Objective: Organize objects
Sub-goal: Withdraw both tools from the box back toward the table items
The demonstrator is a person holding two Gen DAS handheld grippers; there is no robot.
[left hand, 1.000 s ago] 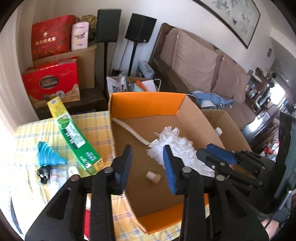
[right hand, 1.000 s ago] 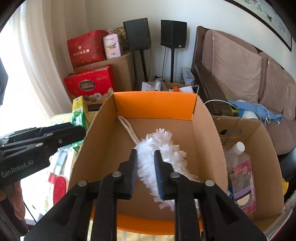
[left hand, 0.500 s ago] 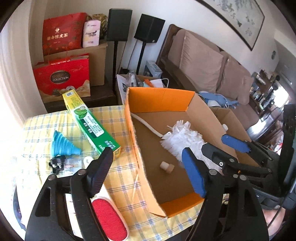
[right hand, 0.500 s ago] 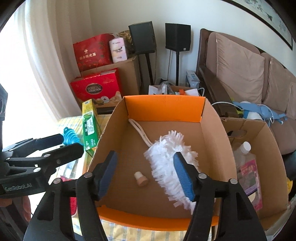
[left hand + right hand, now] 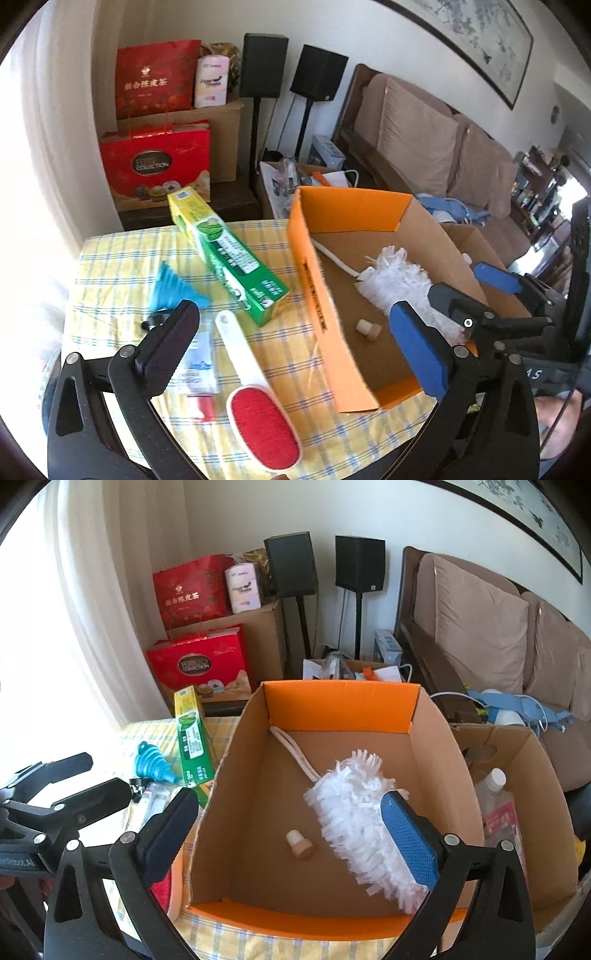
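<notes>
both hand-held grippers, left (image 5: 295,339) and right (image 5: 291,830), just spread wide, empty: duster (image 5: 364,823) and cork (image 5: 301,845) dropped inside the box (image 5: 343,703).

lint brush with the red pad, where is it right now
In the left wrist view the lint brush lies on the checked tablecloth, left of the orange cardboard box, handle pointing towards the green carton.

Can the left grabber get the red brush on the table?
Probably yes. The left gripper is open with nothing between its fingers, and the red brush lies just below it on the yellow tablecloth, outside the orange box. Nothing covers it.
</notes>
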